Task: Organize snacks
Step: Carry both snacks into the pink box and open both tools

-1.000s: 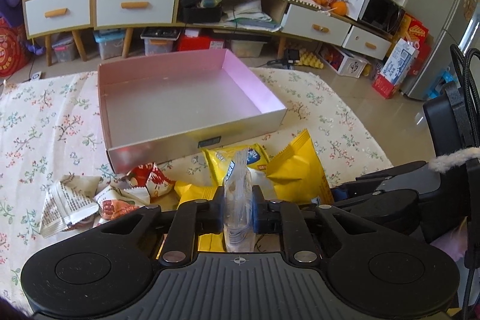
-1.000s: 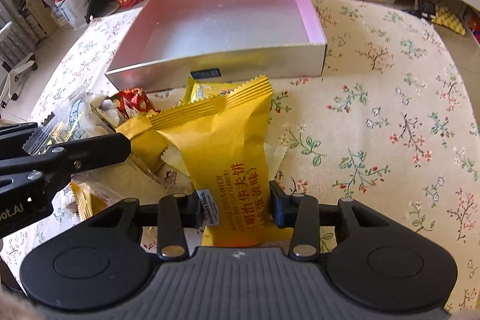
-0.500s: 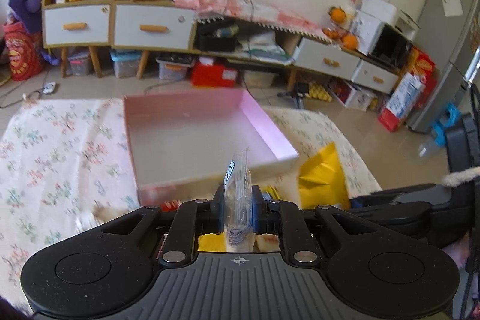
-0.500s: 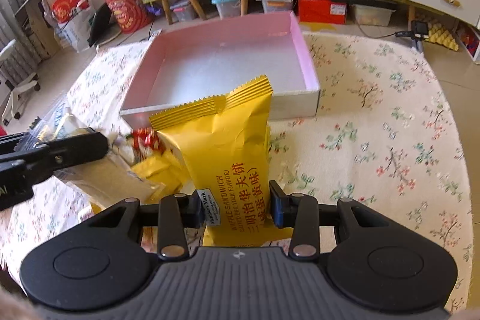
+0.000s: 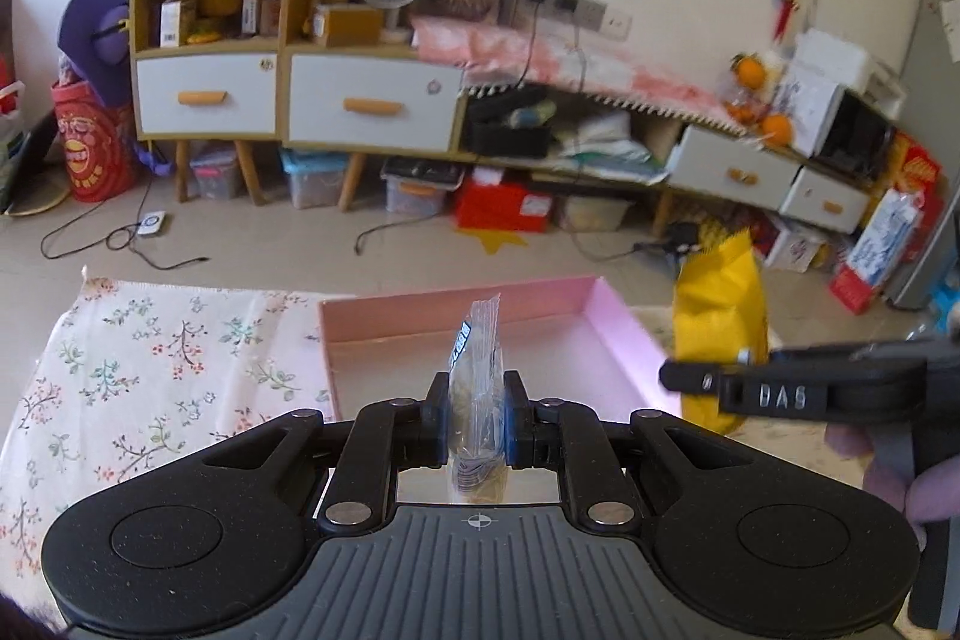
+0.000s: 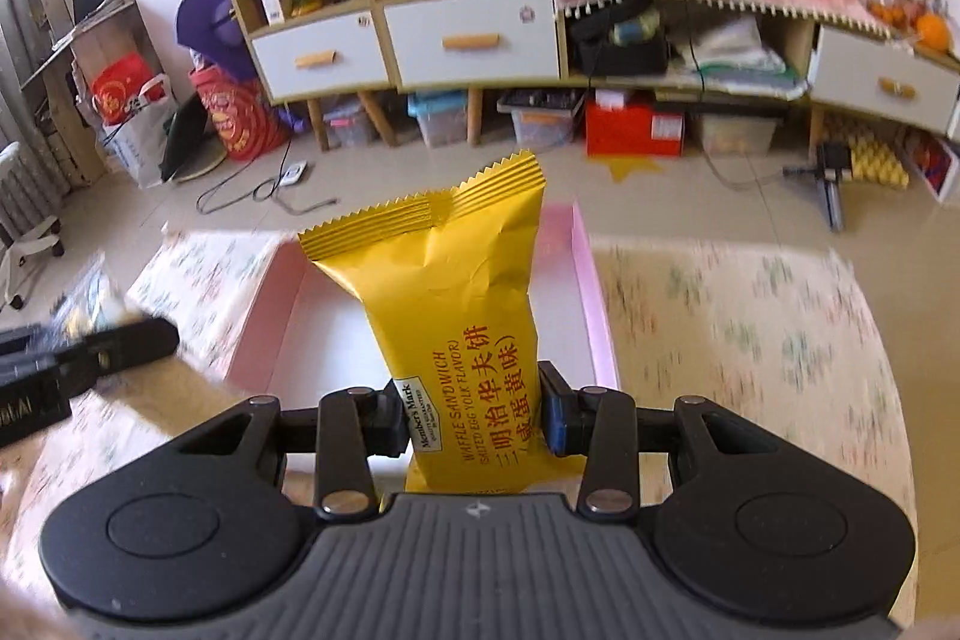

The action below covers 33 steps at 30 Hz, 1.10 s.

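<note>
Left tool [image 5: 477, 415] pinching a thin clear snack packet [image 5: 477, 388], standing upright, lifted over the near edge of the pink box [image 5: 624, 334]. Right tool [image 6: 471, 415] clamped on a yellow waffle sandwich bag [image 6: 456, 316], held up above the same box. On the bag: "Member's Mark", "WAFFLE SANDWICH", "SALTED EGG YOLK FLAVOR". Plenty of open room inside the box. Bare flowered cloth on the surface [image 6: 750, 340] to its right. Farther back, floor, then cabinet drawers [image 5: 360, 106].
</note>
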### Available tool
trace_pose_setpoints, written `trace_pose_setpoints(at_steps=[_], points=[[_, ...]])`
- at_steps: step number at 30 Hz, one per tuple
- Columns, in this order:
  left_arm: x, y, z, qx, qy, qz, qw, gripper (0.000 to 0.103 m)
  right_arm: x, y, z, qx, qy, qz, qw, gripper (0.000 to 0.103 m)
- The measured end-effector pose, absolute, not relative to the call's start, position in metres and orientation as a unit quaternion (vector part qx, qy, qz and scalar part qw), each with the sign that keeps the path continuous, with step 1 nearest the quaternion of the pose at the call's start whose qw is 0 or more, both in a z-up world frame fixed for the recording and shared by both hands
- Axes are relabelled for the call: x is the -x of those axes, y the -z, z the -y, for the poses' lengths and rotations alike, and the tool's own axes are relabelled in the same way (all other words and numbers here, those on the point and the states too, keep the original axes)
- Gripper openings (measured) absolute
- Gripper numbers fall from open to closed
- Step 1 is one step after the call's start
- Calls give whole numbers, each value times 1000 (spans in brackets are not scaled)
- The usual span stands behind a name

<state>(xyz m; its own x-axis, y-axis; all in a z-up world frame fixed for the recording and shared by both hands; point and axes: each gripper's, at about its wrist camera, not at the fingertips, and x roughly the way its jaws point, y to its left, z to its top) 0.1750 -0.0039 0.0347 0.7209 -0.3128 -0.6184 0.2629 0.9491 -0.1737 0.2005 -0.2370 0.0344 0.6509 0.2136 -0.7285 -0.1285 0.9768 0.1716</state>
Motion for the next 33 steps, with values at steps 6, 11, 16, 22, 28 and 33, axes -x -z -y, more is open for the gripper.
trace_pose_setpoints(at_steps=[6,11,16,22,28,33], points=[[-200,-17,6,37,163,-355,920,14,-234,-4,236,-46,-77,-422,902,37],[-216,-10,12,37,163,-374,912,14,-238,15,236,-33,-77,-461,884,37],[-230,6,16,51,155,-402,901,14,-230,22,226,-2,-87,-505,859,37],[-226,17,22,34,160,-405,900,19,-218,21,226,3,-80,-548,833,37],[-223,23,25,12,161,-411,897,26,-210,17,225,8,-68,-555,829,39],[-213,23,30,-13,166,-404,899,62,-210,4,233,-23,-70,-525,848,62]])
